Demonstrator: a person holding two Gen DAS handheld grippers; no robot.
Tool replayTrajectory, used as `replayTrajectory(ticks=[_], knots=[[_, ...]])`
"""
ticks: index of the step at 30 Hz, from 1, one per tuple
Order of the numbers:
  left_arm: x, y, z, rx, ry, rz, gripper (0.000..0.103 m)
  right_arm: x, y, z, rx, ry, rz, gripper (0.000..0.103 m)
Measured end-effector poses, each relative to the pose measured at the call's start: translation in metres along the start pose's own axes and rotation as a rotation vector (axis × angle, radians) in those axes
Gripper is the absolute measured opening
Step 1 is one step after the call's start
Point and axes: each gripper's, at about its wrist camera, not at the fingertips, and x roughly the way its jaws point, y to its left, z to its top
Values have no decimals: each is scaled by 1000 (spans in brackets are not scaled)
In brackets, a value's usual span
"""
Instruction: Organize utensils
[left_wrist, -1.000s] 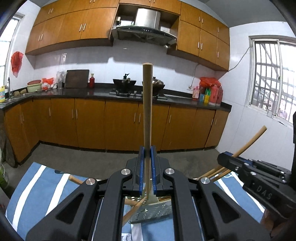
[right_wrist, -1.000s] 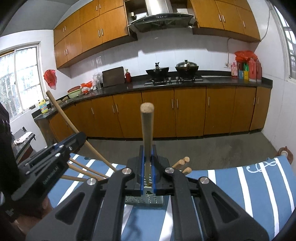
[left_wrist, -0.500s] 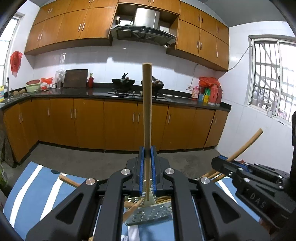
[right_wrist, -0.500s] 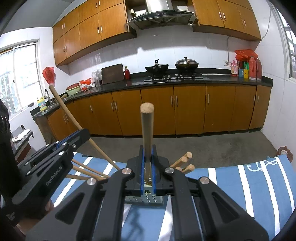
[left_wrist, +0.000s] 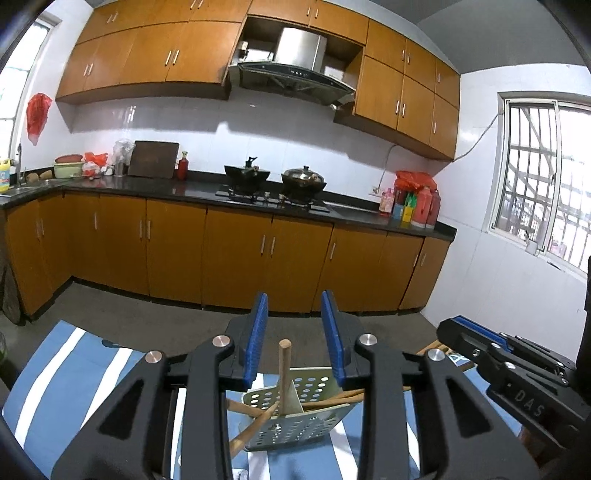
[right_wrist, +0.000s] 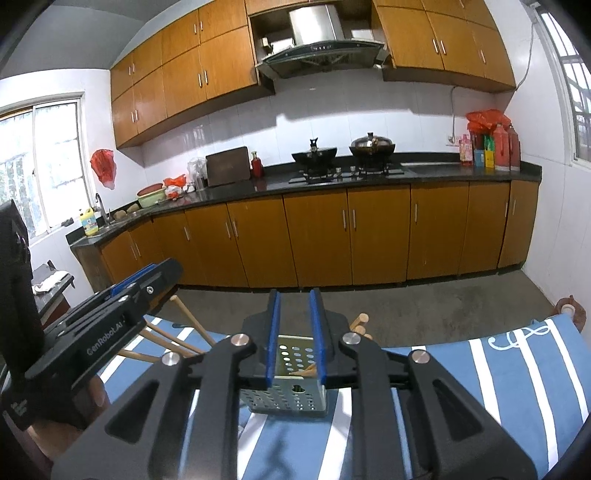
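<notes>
A perforated metal utensil holder (left_wrist: 295, 417) stands on the blue-and-white striped cloth (left_wrist: 66, 373). Several wooden-handled utensils stick out of it; one handle (left_wrist: 284, 373) stands upright in its middle. My left gripper (left_wrist: 295, 339) is open and empty just above that handle. My right gripper (right_wrist: 295, 332) is open and empty above the same holder (right_wrist: 291, 391), where a wooden tip shows inside. Wooden handles (right_wrist: 188, 325) lean out to the left and others (right_wrist: 360, 321) to the right. Each gripper shows in the other's view, the right one (left_wrist: 509, 365) and the left one (right_wrist: 110, 317).
The striped cloth (right_wrist: 517, 369) covers the table, whose far edge drops to the grey floor. Kitchen counter with wooden cabinets (left_wrist: 236, 251), stove and pots runs along the back wall. A hand (right_wrist: 569, 306) rests at the cloth's right edge.
Both grippers opened and let go of the wooden handles they held upright. The handles dropped down into the holder. The grippers sit slightly higher above it.
</notes>
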Motion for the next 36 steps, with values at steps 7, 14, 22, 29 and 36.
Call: replayTrajectory(ticks=[7, 14, 22, 29, 36], knots=[[-33, 9, 8, 8, -56, 23, 43, -43, 0, -4, -6, -77, -14, 44], [-73, 22, 1, 24, -71, 77, 63, -81, -1, -22, 23, -115, -26, 80], [-114, 36, -8, 24, -97, 140, 89, -116, 8, -39, 22, -152, -96, 99], [-149, 29, -22, 82, -132, 189, 101, -153, 26, -57, -51, -204, -254, 99], [-185, 19, -65, 138, -126, 212, 101, -191, 44, -97, -112, -253, -280, 99]])
